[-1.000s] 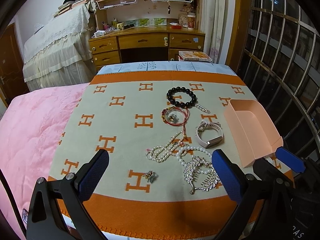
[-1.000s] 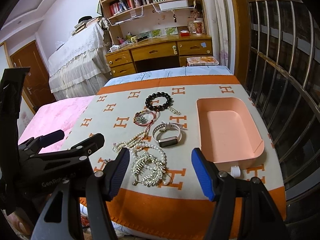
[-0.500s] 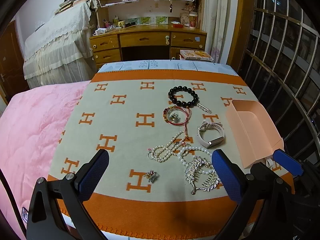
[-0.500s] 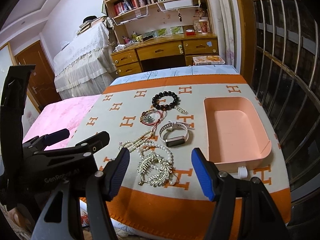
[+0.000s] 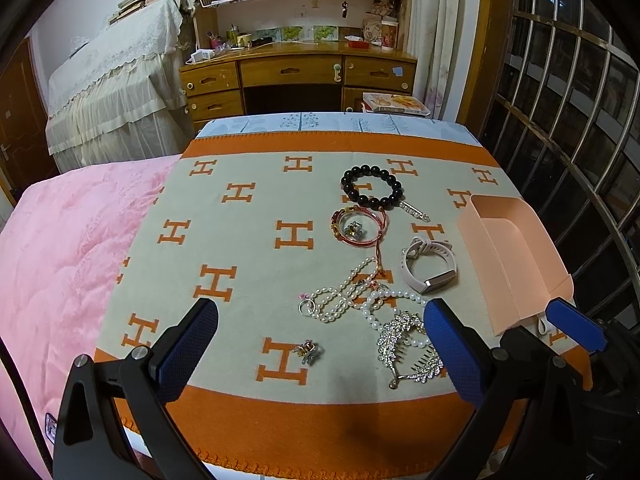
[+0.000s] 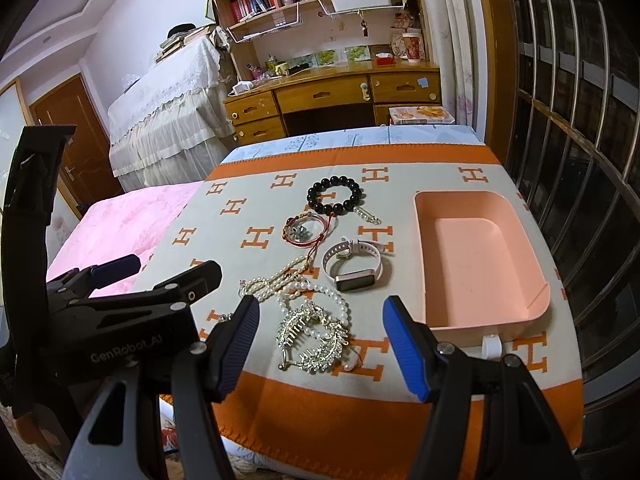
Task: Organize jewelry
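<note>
Jewelry lies on an orange-and-grey H-patterned blanket. From far to near: a black bead bracelet, a red cord bracelet, a pink smart band, pearl strands, a rhinestone hair comb and a small charm. An empty pink tray sits to the right. My left gripper hovers open over the near blanket edge. My right gripper hangs open above the comb.
A pink quilt covers the bed to the left. Beyond the blanket stand a wooden desk with drawers, bookshelves and a lace-covered piece of furniture. A barred window runs along the right side.
Both grippers have pulled back and tilted up a little; more of the desk and shelves shows. Both stay open and the jewelry has not moved.
</note>
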Available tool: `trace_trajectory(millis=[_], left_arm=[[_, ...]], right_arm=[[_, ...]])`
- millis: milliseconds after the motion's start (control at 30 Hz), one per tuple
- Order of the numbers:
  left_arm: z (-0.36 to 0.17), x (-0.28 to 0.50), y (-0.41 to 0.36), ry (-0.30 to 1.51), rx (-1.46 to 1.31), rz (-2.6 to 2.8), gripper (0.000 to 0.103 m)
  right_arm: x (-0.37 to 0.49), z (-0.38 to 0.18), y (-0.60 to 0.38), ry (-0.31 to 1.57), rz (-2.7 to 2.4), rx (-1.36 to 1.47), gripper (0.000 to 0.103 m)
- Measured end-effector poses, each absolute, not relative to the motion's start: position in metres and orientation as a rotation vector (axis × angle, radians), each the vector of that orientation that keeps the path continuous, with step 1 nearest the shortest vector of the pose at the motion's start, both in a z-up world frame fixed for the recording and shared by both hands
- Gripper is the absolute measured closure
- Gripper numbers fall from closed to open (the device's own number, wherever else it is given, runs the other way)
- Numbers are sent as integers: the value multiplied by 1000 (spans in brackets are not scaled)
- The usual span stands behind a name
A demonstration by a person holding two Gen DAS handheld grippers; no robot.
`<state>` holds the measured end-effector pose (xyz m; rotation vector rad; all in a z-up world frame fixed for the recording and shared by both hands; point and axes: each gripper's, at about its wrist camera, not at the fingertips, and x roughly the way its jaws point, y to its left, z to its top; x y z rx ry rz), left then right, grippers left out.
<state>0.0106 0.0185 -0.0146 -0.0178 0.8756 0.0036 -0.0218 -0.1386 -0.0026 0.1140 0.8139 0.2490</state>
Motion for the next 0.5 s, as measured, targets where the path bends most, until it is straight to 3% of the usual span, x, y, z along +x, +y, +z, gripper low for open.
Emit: trace_trajectory(millis=[500], left_arm=[[-5,37,24,871,20,-27,1]], right_arm=[[-2,15,-125,778,264,-5,38]])
